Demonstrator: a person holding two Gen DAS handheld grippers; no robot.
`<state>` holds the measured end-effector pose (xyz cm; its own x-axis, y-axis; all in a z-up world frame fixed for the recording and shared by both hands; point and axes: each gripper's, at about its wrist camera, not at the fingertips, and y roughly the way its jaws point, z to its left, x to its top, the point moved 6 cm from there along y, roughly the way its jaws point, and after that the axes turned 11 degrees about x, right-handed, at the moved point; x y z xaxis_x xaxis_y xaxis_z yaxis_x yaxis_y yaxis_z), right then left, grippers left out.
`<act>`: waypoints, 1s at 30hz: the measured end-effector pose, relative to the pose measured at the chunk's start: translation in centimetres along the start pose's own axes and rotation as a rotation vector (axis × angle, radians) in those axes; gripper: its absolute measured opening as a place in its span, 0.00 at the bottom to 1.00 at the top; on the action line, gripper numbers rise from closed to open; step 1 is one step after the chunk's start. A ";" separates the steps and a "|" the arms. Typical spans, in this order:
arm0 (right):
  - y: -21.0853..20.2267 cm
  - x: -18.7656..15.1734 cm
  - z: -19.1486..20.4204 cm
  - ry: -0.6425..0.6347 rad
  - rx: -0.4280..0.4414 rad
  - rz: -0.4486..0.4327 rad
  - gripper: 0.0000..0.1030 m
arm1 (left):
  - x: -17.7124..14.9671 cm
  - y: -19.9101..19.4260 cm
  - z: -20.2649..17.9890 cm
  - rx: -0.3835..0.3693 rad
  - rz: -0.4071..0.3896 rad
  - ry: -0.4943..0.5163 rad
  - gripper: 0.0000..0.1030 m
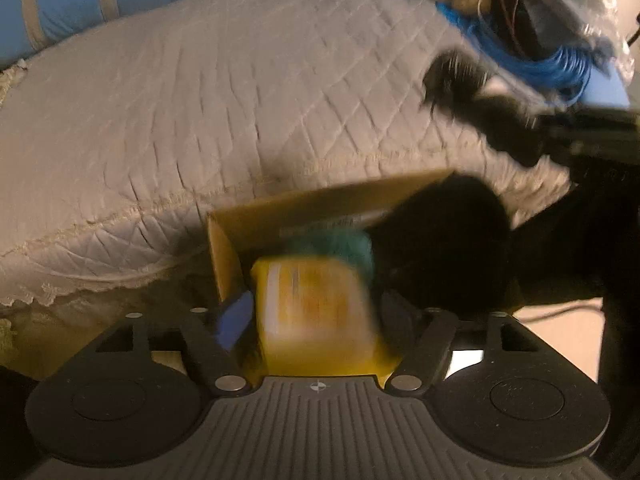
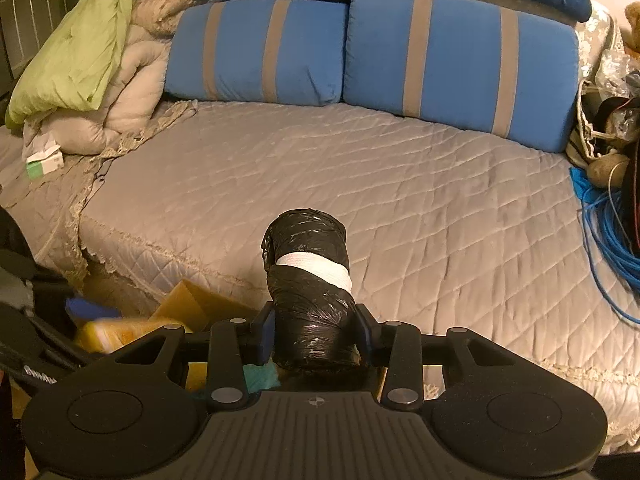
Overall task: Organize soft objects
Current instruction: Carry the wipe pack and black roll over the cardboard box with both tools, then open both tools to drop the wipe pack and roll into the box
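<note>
so, partway: left gripper (image 1: 312,320) spread around a blurred yellow pack (image 1: 316,308) over the cardboard box (image 1: 256,216), teal item (image 1: 344,244) already inside. right gripper (image 2: 316,334) pinches black wrapped bundle (image 2: 308,276) above the bed (image 2: 400,184), not yet boxed.

quilted bed (image 2: 320,168), blue cable coil (image 2: 608,240)
</note>
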<state>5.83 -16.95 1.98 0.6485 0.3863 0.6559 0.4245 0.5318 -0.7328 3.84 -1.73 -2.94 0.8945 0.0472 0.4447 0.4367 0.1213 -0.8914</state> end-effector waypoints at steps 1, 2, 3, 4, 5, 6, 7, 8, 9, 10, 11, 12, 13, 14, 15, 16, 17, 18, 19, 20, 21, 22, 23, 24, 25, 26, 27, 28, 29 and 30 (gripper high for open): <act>0.0 -0.1 0.2 -0.003 0.001 0.002 0.41 | 0.1 -0.4 0.3 -0.014 -0.015 -0.022 0.73; -0.1 -0.2 0.4 -0.005 0.004 0.004 0.41 | 0.1 -0.6 0.5 -0.022 -0.024 -0.042 0.75; 0.0 -0.2 0.5 -0.007 0.006 0.006 0.41 | 0.2 -0.7 0.8 -0.024 -0.028 -0.061 0.75; 0.0 -0.3 0.7 -0.009 0.006 0.009 0.41 | 0.3 -0.8 1.0 -0.021 -0.028 -0.080 0.75; 0.1 -0.3 0.8 -0.012 0.007 0.013 0.41 | 0.3 -0.8 1.2 -0.019 -0.030 -0.093 0.75; 0.2 -0.4 0.9 -0.017 0.008 0.018 0.41 | 0.4 -0.9 1.3 -0.018 -0.035 -0.104 0.75; 0.3 -0.4 1.0 -0.020 0.009 0.023 0.41 | 0.4 -1.1 1.5 -0.019 -0.045 -0.116 0.75; 0.4 -0.5 1.2 -0.024 0.011 0.028 0.41 | 0.4 -1.2 1.6 -0.019 -0.052 -0.125 0.75; 0.5 -0.5 1.3 -0.027 0.014 0.031 0.41 | 0.4 -1.3 1.8 -0.019 -0.060 -0.134 0.75; 0.6 -0.5 1.4 -0.031 0.016 0.034 0.41 | 0.4 -1.6 1.9 -0.019 -0.067 -0.142 0.75; 0.6 -0.5 1.5 -0.033 0.018 0.036 0.41 | 0.5 -1.6 2.1 -0.019 -0.073 -0.151 0.75; 0.7 -0.4 1.6 -0.035 0.019 0.037 0.41 | 0.5 -1.7 2.3 -0.018 -0.078 -0.158 0.75; 0.8 -0.4 1.7 -0.036 0.022 0.038 0.41 | 0.5 -1.9 2.4 -0.017 -0.083 -0.166 0.75; 0.9 -0.4 1.8 -0.037 0.025 0.039 0.41 | 0.4 -1.8 2.6 -0.017 -0.085 -0.171 0.75; 1.0 -0.3 1.9 -0.039 0.029 0.040 0.41 | 0.4 -1.9 2.8 -0.018 -0.086 -0.176 0.75; 1.0 -0.3 2.0 -0.041 0.033 0.042 0.41 | 0.5 -2.0 2.9 -0.017 -0.087 -0.177 0.75; 1.1 -0.2 2.1 -0.045 0.037 0.045 0.41 | 0.4 -2.0 2.9 -0.015 -0.087 -0.177 0.75; 1.2 -0.2 2.3 -0.050 0.042 0.048 0.41 | 0.4 -2.0 3.0 -0.014 -0.087 -0.177 0.75; 1.4 -0.2 2.5 -0.055 0.048 0.053 0.41 | 0.3 -2.0 3.0 -0.013 -0.087 -0.175 0.75; 1.6 -0.3 2.7 -0.061 0.058 0.064 0.42 | 0.3 -2.0 3.0 -0.012 -0.088 -0.174 0.75; 1.9 -0.4 2.9 -0.069 0.067 0.080 0.42 | 0.3 -2.1 3.0 -0.011 -0.088 -0.173 0.75; 2.3 -0.5 3.2 -0.075 0.072 0.103 0.43 | 0.2 -2.1 3.0 -0.009 -0.088 -0.171 0.75; 2.9 -0.9 3.4 -0.084 0.071 0.140 0.46 | 0.2 -2.1 3.1 -0.007 -0.088 -0.170 0.75; 3.4 -1.1 3.6 -0.098 0.058 0.162 0.55 | 0.1 -2.0 3.1 -0.005 -0.089 -0.169 0.75; 3.7 -1.3 3.8 -0.121 0.042 0.177 0.61 | 0.1 -2.0 3.2 -0.003 -0.088 -0.169 0.75; 3.9 -1.3 4.2 -0.142 0.040 0.183 0.70 | 0.1 -2.0 3.2 -0.001 -0.087 -0.169 0.74; 3.9 -1.4 4.4 -0.152 0.045 0.181 0.76 | 0.1 -2.0 3.3 0.001 -0.086 -0.170 0.74; 3.8 -1.4 4.6 -0.159 0.049 0.176 0.78 | 0.0 -2.0 3.4 0.002 -0.086 -0.171 0.75; 3.7 -1.4 4.7 -0.161 0.049 0.172 0.82 | 0.0 -1.9 3.4 0.002 -0.085 -0.172 0.75; 3.7 -1.3 4.6 -0.157 0.048 0.170 0.84 | -0.1 -1.9 3.5 0.003 -0.085 -0.172 0.74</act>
<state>3.63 -12.00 -0.79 0.6005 0.5837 0.5466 0.2846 0.4828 -0.8282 2.60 1.47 -0.94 0.8247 0.2058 0.5268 0.5093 0.1348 -0.8500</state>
